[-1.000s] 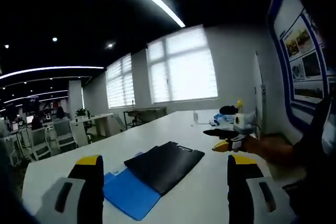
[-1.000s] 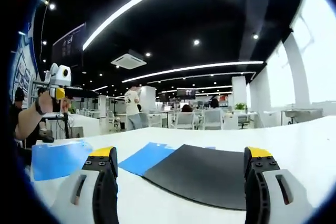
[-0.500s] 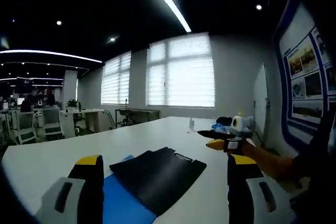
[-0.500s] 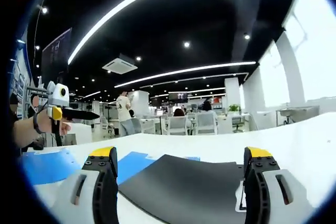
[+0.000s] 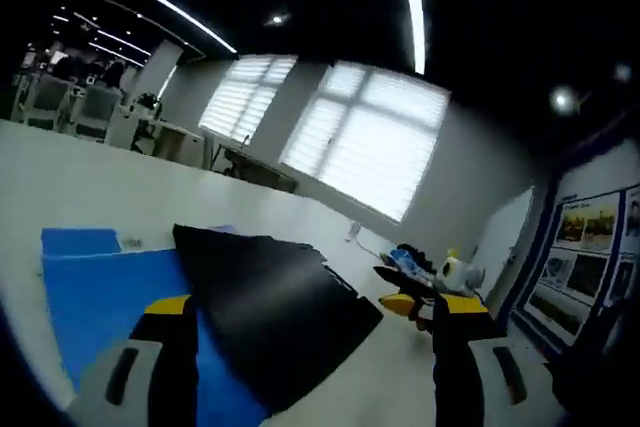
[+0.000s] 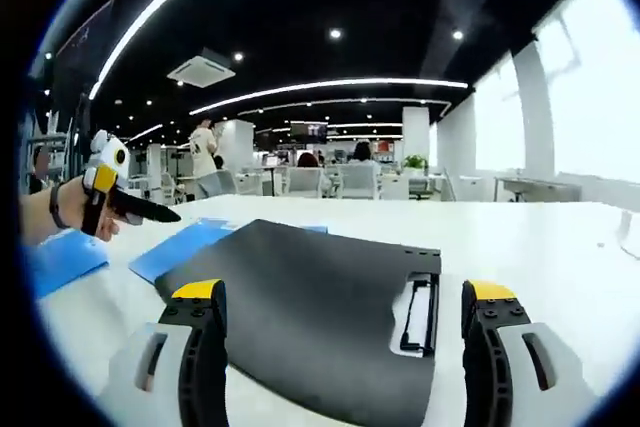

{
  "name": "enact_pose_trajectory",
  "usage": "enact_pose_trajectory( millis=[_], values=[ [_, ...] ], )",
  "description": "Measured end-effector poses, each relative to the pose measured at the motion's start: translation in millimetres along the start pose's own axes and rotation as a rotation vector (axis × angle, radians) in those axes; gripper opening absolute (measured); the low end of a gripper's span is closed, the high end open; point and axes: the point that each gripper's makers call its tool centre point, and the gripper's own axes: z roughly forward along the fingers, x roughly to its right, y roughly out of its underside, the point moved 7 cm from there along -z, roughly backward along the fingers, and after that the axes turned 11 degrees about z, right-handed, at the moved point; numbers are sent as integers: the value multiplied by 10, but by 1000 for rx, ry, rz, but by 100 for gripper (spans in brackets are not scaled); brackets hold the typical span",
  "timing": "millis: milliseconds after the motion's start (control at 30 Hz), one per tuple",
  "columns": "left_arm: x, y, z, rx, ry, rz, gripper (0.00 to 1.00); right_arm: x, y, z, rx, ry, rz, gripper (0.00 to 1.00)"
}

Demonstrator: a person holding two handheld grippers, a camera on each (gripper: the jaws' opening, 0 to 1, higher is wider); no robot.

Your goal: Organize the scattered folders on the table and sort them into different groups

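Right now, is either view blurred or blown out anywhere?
Left gripper view: tilted and softly smeared, with the black folder lacking crisp edges and the windows bright. Right gripper view: sharp on the black folder, with windows washed out white.

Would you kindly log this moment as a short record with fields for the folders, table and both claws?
black clipboard folder: lies flat on the table, metal clip facing up
blue folders: one partly under the black one; another apart, near the left claw
table: white
left claw: open, held above the table
right claw: open, empty, straddling the black folder's near edge
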Motion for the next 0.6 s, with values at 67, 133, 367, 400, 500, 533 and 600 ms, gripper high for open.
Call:
enact_pose_trajectory(
  millis=[67,133,367,400,500,533,600],
  values=[
    [-49,76,58,-13,5,-66,97,71,17,15,11,3,52,96],
    [-89,145,103,-50,11,-126,97,144,44,36,13,23,68,97],
    [-225,305,230,-145,44,-276,73,343,237,146,-74,71,62,95],
    [-244,327,233,-156,66,-305,69,308,274,150,-106,44,88,94],
    [-277,373,246,-171,129,-391,61,206,389,169,-199,-36,167,86],
    [-296,369,252,-155,124,-395,61,272,341,185,-157,-10,83,86],
    [-253,388,289,-165,139,-391,61,273,369,188,-173,-14,126,86]
  ],
)
